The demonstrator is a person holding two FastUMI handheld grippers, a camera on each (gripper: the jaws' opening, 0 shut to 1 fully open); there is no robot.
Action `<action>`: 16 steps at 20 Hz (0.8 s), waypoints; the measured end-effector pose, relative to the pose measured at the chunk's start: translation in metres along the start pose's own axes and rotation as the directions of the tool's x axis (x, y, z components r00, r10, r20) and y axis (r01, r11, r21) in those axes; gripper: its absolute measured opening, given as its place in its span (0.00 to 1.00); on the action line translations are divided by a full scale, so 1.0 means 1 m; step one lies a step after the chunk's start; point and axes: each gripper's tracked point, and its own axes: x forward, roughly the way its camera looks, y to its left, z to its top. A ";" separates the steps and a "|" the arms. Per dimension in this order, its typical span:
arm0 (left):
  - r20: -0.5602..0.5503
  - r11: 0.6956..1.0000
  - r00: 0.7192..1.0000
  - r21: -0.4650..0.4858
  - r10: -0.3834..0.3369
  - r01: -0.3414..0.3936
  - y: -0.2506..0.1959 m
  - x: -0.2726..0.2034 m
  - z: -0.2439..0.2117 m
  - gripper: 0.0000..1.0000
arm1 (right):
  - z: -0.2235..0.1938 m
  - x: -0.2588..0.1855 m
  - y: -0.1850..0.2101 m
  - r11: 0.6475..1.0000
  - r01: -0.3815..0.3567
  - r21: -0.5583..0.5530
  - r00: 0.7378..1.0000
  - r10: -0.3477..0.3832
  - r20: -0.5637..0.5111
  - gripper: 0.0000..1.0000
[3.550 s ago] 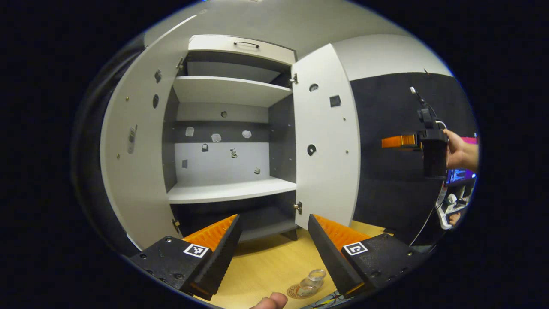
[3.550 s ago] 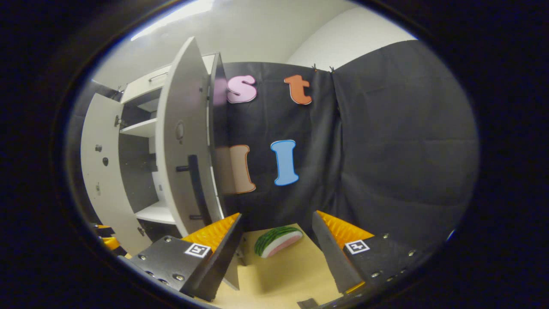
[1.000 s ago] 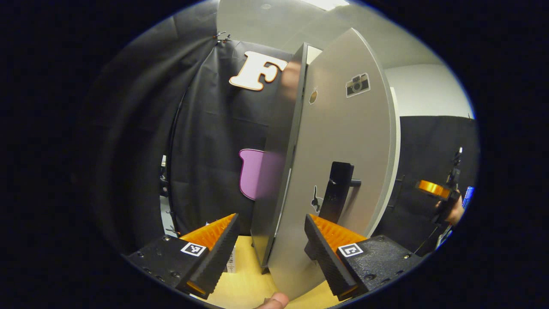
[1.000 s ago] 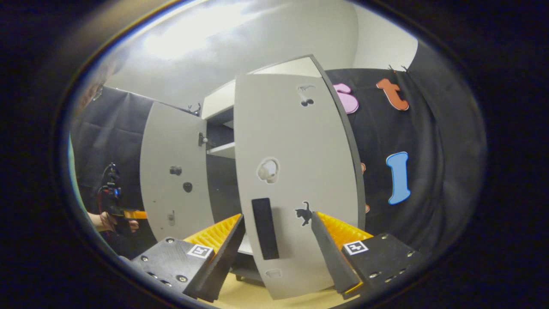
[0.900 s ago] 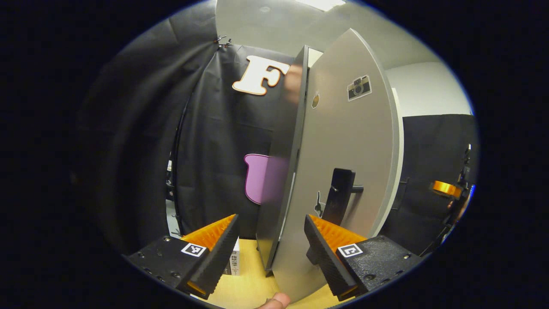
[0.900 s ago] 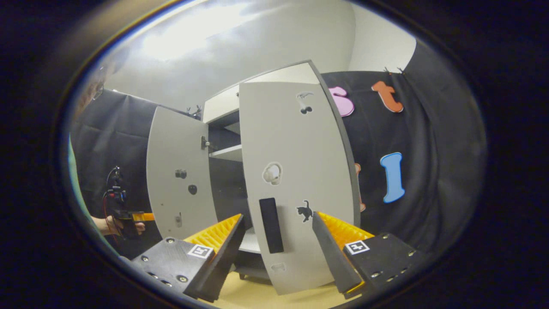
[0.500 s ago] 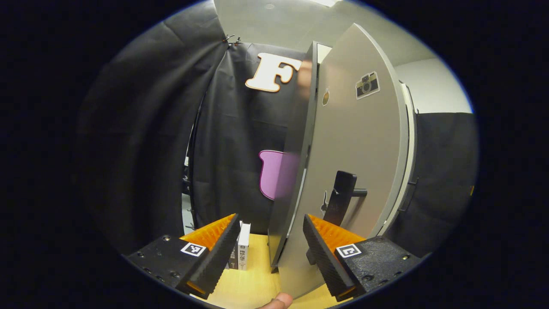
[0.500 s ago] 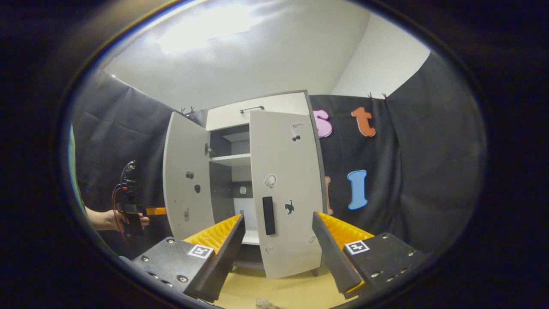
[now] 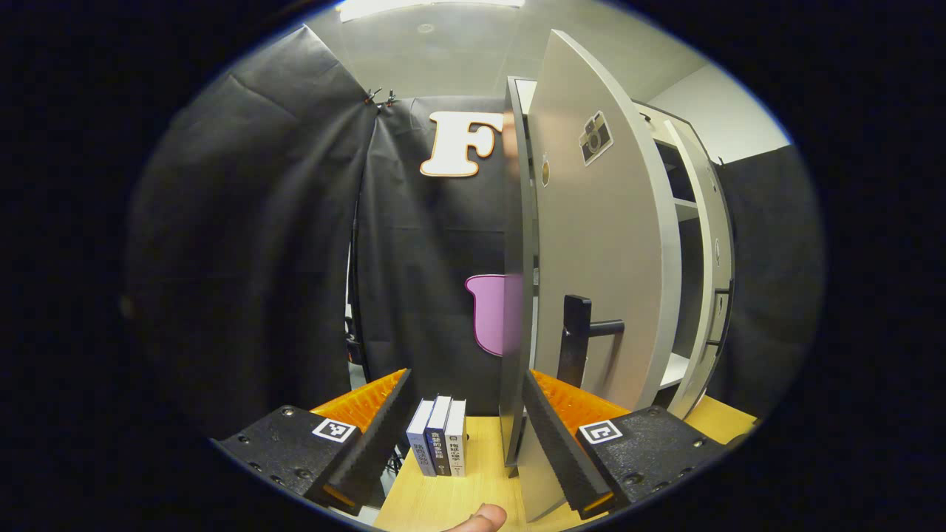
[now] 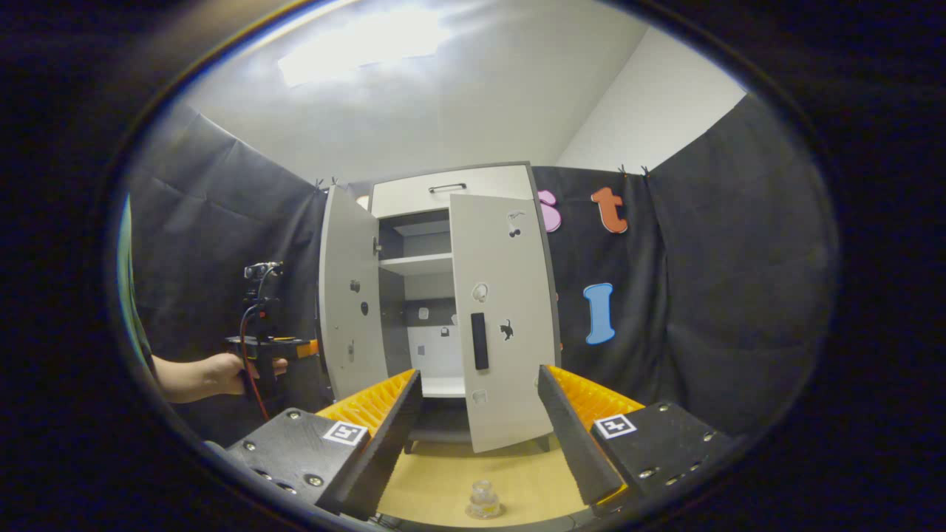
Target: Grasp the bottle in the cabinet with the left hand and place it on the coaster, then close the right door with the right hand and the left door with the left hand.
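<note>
My left gripper (image 9: 463, 437) is open, close to the outer side of the cabinet's open left door (image 9: 602, 244). That door's free edge stands between my fingers in the left gripper view, and its black handle (image 9: 579, 341) rises just above my right finger (image 9: 556, 437). My right gripper (image 10: 479, 437) is open and empty, well back from the cabinet (image 10: 443, 295). The right door (image 10: 506, 318) is almost shut and still a little ajar. The left door (image 10: 353, 303) stands wide open. A small clear bottle (image 10: 482, 501) stands on the coaster on the table in front.
Three upright books (image 9: 440, 437) stand on the wooden table (image 9: 443, 499) left of the cabinet. A thumb tip (image 9: 477, 521) shows at the bottom edge. A hand (image 10: 214, 372) holds the left gripper (image 10: 270, 346) beside the open left door. The cabinet shelves (image 10: 421, 264) are bare.
The right gripper has drawn back from the right door, which swung nearly shut. The left gripper has come round to the left door's outer side, near the handle.
</note>
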 end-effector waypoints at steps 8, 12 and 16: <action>-0.024 0.999 0.999 0.009 -0.045 0.045 -0.039 -0.002 -0.002 0.94 | -0.002 -0.027 -0.036 0.998 0.064 -0.018 0.998 -0.065 -0.015 0.96; -0.045 0.998 0.997 -0.009 -0.059 0.059 -0.063 0.000 -0.003 0.94 | -0.002 -0.023 -0.052 0.996 0.074 -0.055 0.997 -0.075 -0.016 0.96; -0.057 0.999 0.998 -0.005 -0.035 0.035 -0.074 0.006 -0.006 0.94 | -0.008 -0.010 -0.059 0.994 0.069 -0.085 0.997 -0.070 -0.019 0.96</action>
